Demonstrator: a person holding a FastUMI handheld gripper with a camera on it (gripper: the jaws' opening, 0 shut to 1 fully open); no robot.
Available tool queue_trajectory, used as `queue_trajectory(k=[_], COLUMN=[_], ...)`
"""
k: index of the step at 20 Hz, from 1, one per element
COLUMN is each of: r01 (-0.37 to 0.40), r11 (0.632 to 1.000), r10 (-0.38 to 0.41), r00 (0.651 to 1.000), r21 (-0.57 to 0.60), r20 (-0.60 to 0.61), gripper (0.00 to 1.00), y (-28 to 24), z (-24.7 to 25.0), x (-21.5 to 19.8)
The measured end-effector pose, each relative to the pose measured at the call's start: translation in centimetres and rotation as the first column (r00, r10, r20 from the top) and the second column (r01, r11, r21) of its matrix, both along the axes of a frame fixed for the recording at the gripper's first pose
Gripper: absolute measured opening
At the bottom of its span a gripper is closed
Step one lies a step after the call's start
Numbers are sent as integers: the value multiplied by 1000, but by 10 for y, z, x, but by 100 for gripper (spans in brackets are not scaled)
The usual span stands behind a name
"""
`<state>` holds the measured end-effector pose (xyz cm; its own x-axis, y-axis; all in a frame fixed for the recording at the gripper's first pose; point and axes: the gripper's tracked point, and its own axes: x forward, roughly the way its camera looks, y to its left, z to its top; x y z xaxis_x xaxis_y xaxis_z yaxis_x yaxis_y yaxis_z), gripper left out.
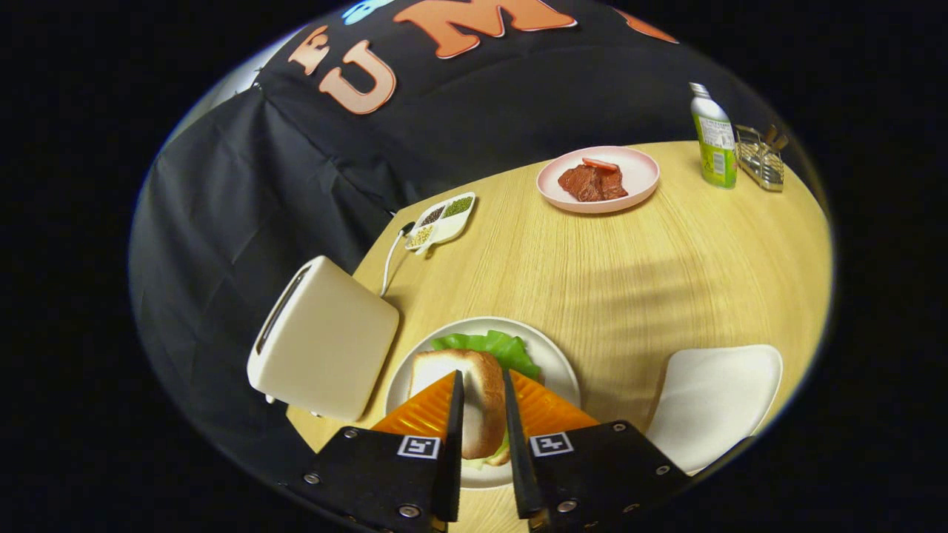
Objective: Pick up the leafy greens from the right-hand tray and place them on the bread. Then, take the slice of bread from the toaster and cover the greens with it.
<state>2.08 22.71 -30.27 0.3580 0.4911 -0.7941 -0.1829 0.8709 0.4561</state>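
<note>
Tabletop [666, 266]: pale wood, stretching well beyond the claw.
Toaster [322, 337]: left of the claw, just beside the plate; slot appears vacant.
Right-hand tray [715, 400]: right of the claw, bare of greens.
Plate [552, 363]: directly under and ahead of the claw.
Slice of bread [474, 392]: between the fingers, standing on edge, low over the plate.
Leafy greens [496, 348]: just ahead of the fingertips, already on the plate, showing past the slice.
Claw [481, 381]: clenched on the slice, both fingers pressing its faces.
Step in hand: covering the greens, final stage by judgement.
Method advised: tip slice flat, centre over the greens, lower until resting, then release; avoid dragging leaves sideways.
Risk: release while upright likely topples slice off-centre.
</note>
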Motion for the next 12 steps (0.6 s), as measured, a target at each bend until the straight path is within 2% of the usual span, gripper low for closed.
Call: queue_trajectory(k=[4, 7, 9, 12], r01=[5, 35, 48, 83], r11=[1000, 999, 998, 994], r10=[-2, -28, -37, -49], r00=[995, 976, 957, 909], r21=[-28, -30, -31, -66], r20=[98, 216, 288, 414], gripper=[49, 61, 68, 77], y=[-9, -19, -26, -45], z=[18, 46, 67, 101], x=[7, 17, 19, 23])
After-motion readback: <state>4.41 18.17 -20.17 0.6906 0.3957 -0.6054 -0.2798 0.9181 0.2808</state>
